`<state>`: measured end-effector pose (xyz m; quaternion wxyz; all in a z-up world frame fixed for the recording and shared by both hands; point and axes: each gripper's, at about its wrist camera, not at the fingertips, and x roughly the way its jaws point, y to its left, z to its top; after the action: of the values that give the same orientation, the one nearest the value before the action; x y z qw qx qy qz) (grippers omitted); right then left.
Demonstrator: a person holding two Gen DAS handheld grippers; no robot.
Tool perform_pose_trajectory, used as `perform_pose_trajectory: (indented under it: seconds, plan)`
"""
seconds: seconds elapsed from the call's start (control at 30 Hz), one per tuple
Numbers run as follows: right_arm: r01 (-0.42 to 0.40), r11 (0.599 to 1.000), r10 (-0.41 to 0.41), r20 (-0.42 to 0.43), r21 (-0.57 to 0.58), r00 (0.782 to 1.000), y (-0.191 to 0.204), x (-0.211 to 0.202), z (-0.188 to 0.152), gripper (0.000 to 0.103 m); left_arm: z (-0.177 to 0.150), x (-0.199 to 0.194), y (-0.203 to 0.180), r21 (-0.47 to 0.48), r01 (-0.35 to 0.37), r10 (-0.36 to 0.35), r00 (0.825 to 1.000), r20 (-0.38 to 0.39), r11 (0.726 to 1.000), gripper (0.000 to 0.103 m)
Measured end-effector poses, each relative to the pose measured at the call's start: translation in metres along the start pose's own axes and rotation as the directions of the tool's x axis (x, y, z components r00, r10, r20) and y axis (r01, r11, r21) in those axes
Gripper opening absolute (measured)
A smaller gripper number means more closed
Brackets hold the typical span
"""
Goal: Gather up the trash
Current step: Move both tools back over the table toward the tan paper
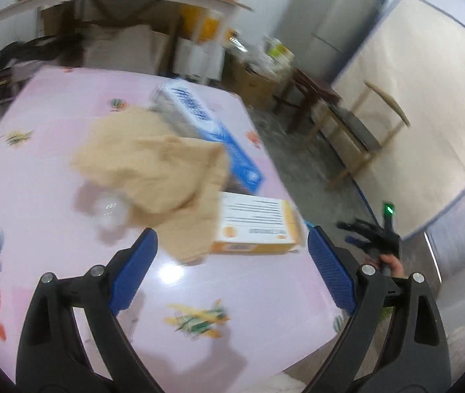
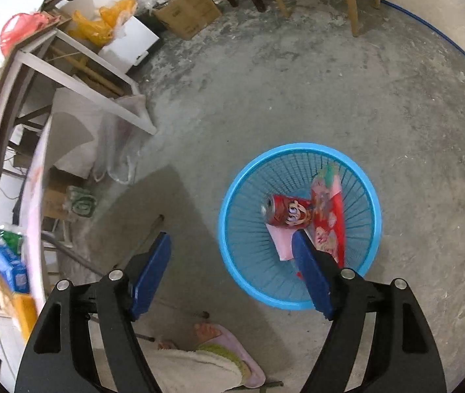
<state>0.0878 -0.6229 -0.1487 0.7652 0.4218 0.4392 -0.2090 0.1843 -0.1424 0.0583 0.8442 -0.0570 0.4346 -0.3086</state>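
Left gripper (image 1: 232,245) hangs over the pink bench (image 1: 35,170), jaws wide and empty — this reads as the reach for the next piece of trash. Nearest, just past the jaw tips at about 1 o'clock, lies an orange-and-white carton (image 1: 258,226). A crumpled tan paper bag (image 1: 153,167) lies against the carton's left side, at 11 o'clock from the jaws, with a pale clear object (image 1: 111,211) half tucked under its near left edge; blur hides what that is. Farther off, at 12 o'clock, a blue-and-white box (image 1: 206,121) lies partly under the bag.

Right gripper (image 2: 232,245) points down at the concrete floor (image 2: 298,98), jaws wide, nothing between them. The blue basket (image 2: 232,229) sits at 1 o'clock from the jaws — inside it lie a red drink can (image 2: 284,211) and a red snack wrapper (image 2: 329,216).

Likely next: lower the left jaws onto the carton or the bag, close across a narrow side, and carry it over the basket.
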Motion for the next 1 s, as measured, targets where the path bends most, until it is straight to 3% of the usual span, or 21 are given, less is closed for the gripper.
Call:
perform_pose_trajectory:
  seconds: [0.13, 0.27, 0.33, 0.43, 0.53, 0.7, 0.83, 0.9, 1.0]
  plan:
    - [-0.062, 0.997, 0.063, 0.033, -0.044, 0.997, 0.015, -0.035, -0.021, 0.074, -0.008, -0.018, 0.024, -0.035, -0.070, 0.071, 0.996, 0.045, 0.997, 0.089]
    - [-0.111, 0.980, 0.124, 0.073, -0.163, 0.990, 0.050, -0.074, -0.041, 0.074, -0.018, -0.025, 0.041, -0.078, -0.114, 0.120, 0.990, 0.070, 0.990, 0.090]
    - [-0.137, 0.965, 0.161, 0.094, -0.225, 0.982, 0.073, -0.090, -0.048, 0.077, -0.026, -0.023, 0.047, -0.089, -0.176, 0.183, 0.980, 0.074, 0.980, 0.093]
    - [-0.151, 0.938, 0.194, 0.113, -0.313, 0.974, 0.108, -0.106, -0.057, 0.081, -0.041, -0.010, 0.060, -0.084, -0.260, 0.264, 0.964, 0.041, 0.962, 0.094]
    - [-0.140, 0.890, 0.218, 0.134, -0.435, 0.967, 0.150, -0.119, -0.079, 0.088, -0.057, 0.001, 0.082, -0.139, -0.321, 0.322, 0.947, -0.018, 0.937, 0.094]
    - [-0.057, 0.811, 0.198, 0.181, -0.582, 0.963, 0.206, -0.126, -0.120, 0.096, -0.073, -0.002, 0.111, -0.224, -0.369, 0.366, 0.929, -0.056, 0.902, 0.094]
    - [0.099, 0.754, 0.116, 0.279, -0.650, 0.953, 0.238, -0.128, -0.147, 0.096, -0.078, -0.008, 0.124, -0.214, -0.396, 0.396, 0.917, -0.046, 0.893, 0.094]
    - [0.203, 0.697, 0.075, 0.351, -0.688, 0.933, 0.257, -0.130, -0.161, 0.096, -0.079, -0.011, 0.128, -0.202, -0.400, 0.402, 0.915, -0.035, 0.894, 0.094]
    - [0.299, 0.616, 0.092, 0.444, -0.729, 0.891, 0.285, -0.139, -0.178, 0.096, -0.081, -0.013, 0.133, -0.185, -0.409, 0.414, 0.910, -0.016, 0.893, 0.094]
